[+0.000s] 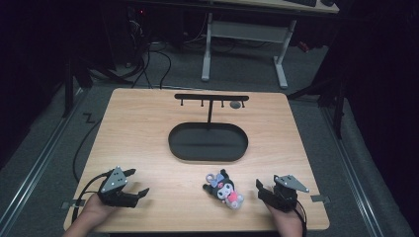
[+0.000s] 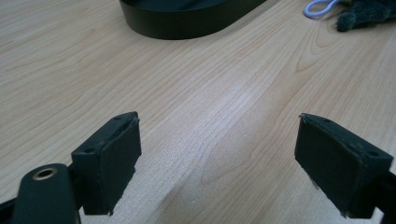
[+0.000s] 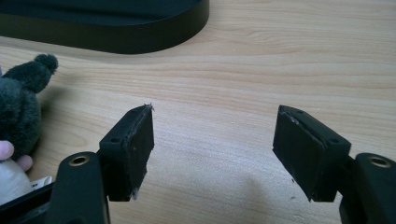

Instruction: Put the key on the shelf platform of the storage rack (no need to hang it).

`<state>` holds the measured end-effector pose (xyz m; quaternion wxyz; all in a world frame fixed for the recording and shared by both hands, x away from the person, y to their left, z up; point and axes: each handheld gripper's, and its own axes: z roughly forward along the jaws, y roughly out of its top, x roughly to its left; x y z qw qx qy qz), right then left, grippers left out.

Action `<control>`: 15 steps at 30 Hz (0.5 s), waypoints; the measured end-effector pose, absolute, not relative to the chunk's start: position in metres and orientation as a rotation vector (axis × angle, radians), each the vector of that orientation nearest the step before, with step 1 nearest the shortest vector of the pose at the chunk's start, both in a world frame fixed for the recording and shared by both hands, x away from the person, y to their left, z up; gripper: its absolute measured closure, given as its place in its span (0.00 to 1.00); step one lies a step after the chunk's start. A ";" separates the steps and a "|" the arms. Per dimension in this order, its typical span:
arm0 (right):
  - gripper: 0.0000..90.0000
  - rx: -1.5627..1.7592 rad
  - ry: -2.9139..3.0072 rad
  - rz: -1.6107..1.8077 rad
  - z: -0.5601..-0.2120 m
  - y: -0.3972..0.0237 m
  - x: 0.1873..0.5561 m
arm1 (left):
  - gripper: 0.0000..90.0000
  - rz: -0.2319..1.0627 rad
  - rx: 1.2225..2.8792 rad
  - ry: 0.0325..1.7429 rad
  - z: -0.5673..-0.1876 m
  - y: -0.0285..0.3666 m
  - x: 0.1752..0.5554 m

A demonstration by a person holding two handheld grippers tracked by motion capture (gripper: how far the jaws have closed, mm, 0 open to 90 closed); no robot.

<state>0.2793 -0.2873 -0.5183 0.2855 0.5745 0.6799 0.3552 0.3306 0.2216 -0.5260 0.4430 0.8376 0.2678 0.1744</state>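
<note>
I have the plush toy lying on the desk, on the near side of the black oval tray and apart from it. My right tool sits just right of the toy, jaws spread, nothing between them, pads clear of the toy. My left tool sits well to the toy's left, jaws spread wide and empty over bare wood. Open desk lies between the toy and the tray, and between the toy and the left tool. Both tools stand close to the desk's near edge.
</note>
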 end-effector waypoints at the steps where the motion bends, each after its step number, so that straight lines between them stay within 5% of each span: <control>1: 0.33 1.536 1.818 0.950 -0.518 -0.287 0.279 | 0.17 0.433 2.078 0.664 -0.526 0.222 0.331; 15: 0.36 1.548 1.811 0.948 -0.520 -0.287 0.276 | 0.17 0.424 2.075 0.669 -0.526 0.222 0.332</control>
